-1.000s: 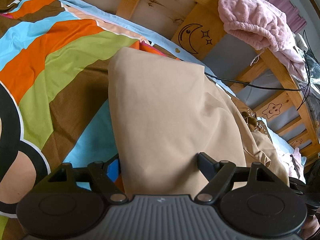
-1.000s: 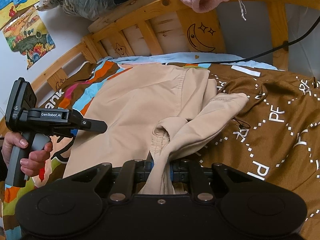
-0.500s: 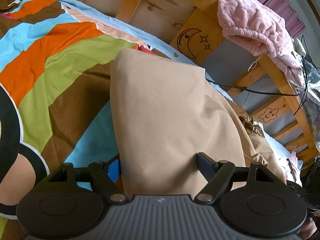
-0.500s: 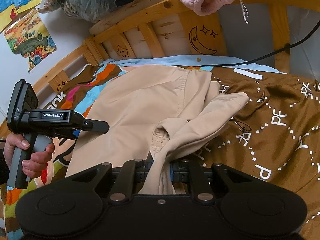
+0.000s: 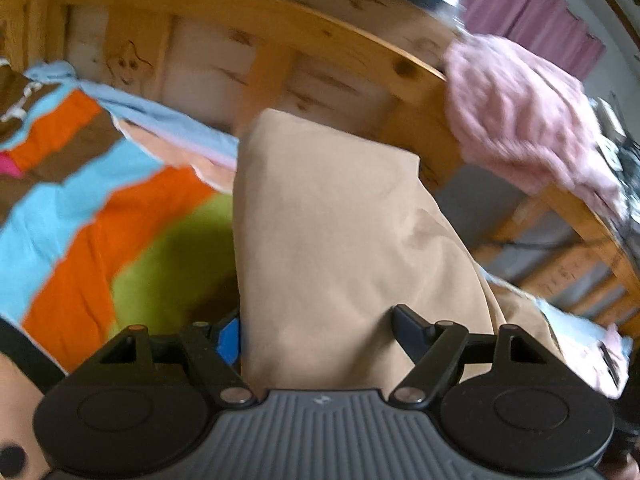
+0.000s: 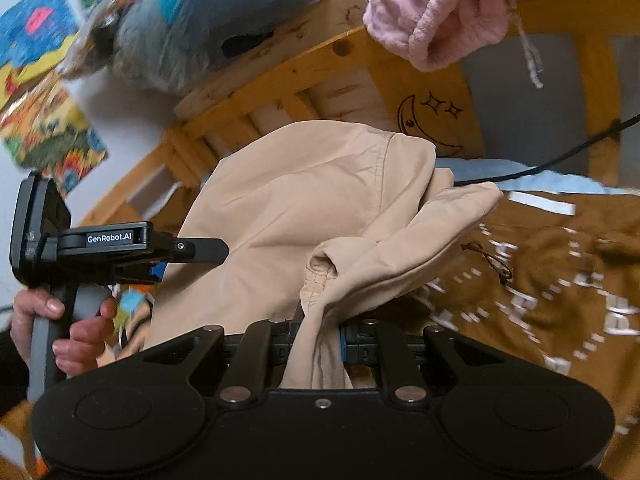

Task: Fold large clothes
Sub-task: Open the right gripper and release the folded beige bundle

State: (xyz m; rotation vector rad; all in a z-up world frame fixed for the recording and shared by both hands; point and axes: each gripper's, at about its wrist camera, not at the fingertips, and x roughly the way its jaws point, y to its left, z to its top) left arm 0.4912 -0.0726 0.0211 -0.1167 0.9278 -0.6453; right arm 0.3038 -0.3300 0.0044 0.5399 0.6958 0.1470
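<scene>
The right tongs (image 6: 320, 338) are clamping a bunched edge of the beige garment (image 6: 288, 216) at the bottom centre of the right wrist view. The left tongs (image 5: 316, 330) are standing wide apart with the cloth draped between them, apparently ungripped. The loose side could slide and skew the fold, since only one pinch is holding. The garment is hanging smooth and matte over the striped bedspread (image 5: 80, 208), its far edge creased.

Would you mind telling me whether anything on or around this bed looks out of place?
A pink fluffy garment is slung over the wooden bed rail, and a black cable trails across the bedding behind the beige garment. Nothing looks damaged.
</scene>
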